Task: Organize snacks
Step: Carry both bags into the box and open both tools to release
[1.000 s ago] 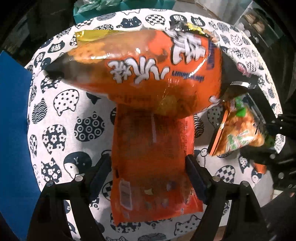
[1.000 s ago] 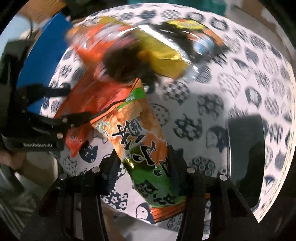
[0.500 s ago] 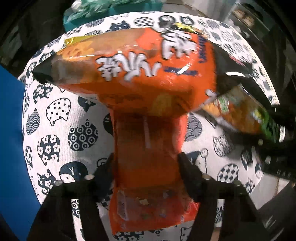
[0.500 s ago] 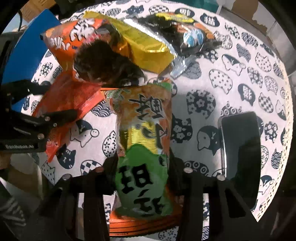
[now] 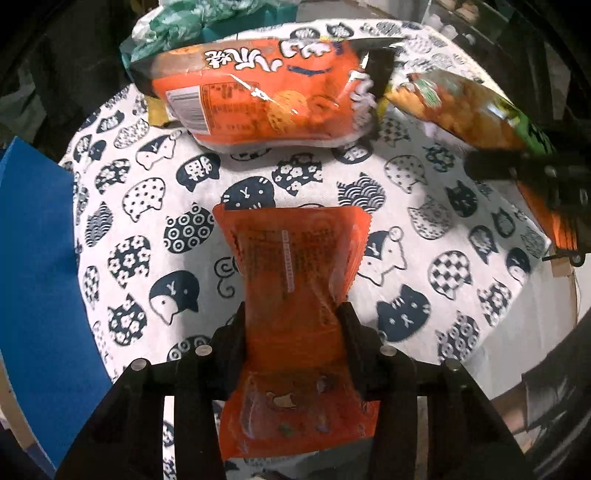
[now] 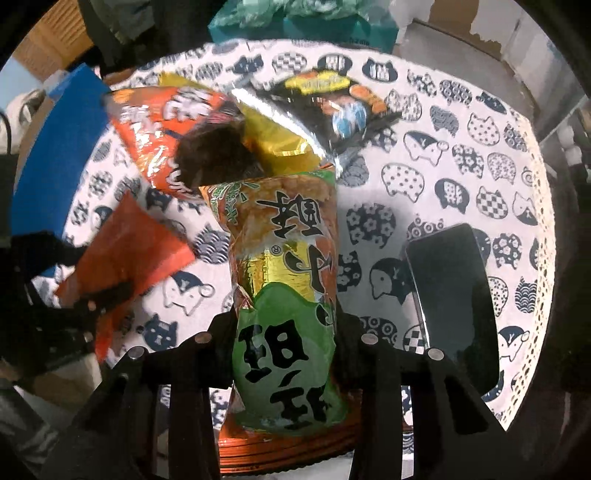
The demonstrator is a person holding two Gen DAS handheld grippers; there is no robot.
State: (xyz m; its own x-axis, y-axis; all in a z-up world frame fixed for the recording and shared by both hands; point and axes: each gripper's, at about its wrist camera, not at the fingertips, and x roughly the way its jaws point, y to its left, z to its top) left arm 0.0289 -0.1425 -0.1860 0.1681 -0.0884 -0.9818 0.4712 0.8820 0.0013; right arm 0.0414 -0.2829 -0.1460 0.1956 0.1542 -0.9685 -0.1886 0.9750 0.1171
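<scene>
Cat-print tablecloth [image 5: 236,192] underneath. Left gripper [image 5: 293,325] closing, pinching the orange packet [image 5: 295,280]; right gripper [image 6: 284,332] closing on the green-orange bag [image 6: 284,258]. Both lifted; slick film might slip.

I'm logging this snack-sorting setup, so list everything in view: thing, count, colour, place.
Tablecloth: one, white with navy cat prints, covers the round table.
Small orange packet: one, orange, pinched in the left gripper.
Green-and-orange snack bag: one, pinched in the right gripper.
Large orange chip bag: one, on the cloth's far side.
Yellow bag: one, gold-yellow, partly under the chip bag.
Black snack bag: one, black, beside the yellow bag.
Phone: one, black, on the cloth, right of the green-and-orange bag.
Blue board: one, left table edge.
Teal box: one, beyond the table.
Left gripper: black fingers closing on the packet.
Right gripper: black fingers closing on its bag.
</scene>
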